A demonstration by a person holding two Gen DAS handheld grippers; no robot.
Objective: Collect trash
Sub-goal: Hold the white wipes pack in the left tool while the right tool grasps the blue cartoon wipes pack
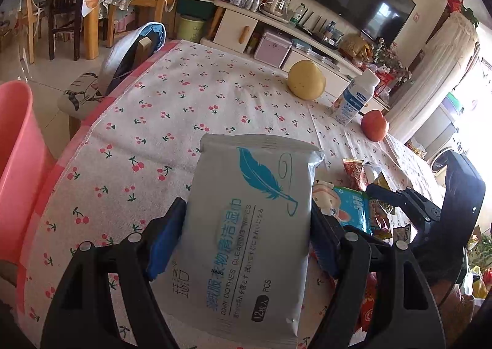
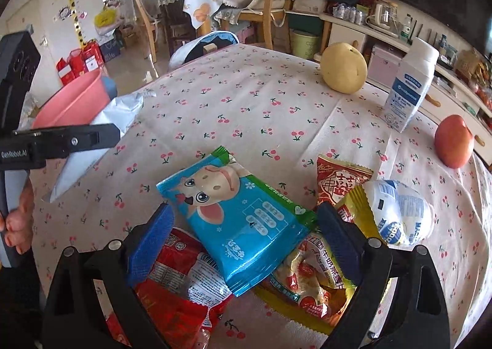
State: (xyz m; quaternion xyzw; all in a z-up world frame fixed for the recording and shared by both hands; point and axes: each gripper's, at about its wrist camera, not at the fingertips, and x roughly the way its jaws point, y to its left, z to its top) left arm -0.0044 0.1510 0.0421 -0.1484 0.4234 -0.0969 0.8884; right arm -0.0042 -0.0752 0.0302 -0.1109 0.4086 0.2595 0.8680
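Cherry-print cloth covers the table (image 1: 215, 97). From the left wrist, the left gripper (image 1: 246, 244) has its fingers clamped on a grey wipes pack (image 1: 255, 213) reading "CLOTHES CLEANING WIPES"; a pink bin (image 1: 15, 146) sits at nine o'clock. From the right wrist, the right gripper (image 2: 246, 238) has its fingers apart over a glossy blue cartoon wrapper (image 2: 243, 220) atop the red packet (image 2: 181, 296) and yellow packet (image 2: 313, 284).

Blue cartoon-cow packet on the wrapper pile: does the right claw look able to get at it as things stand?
Probably yes. The right claw stands open right over the blue cartoon-cow packet, which lies on top of the other wrappers with nothing covering it.
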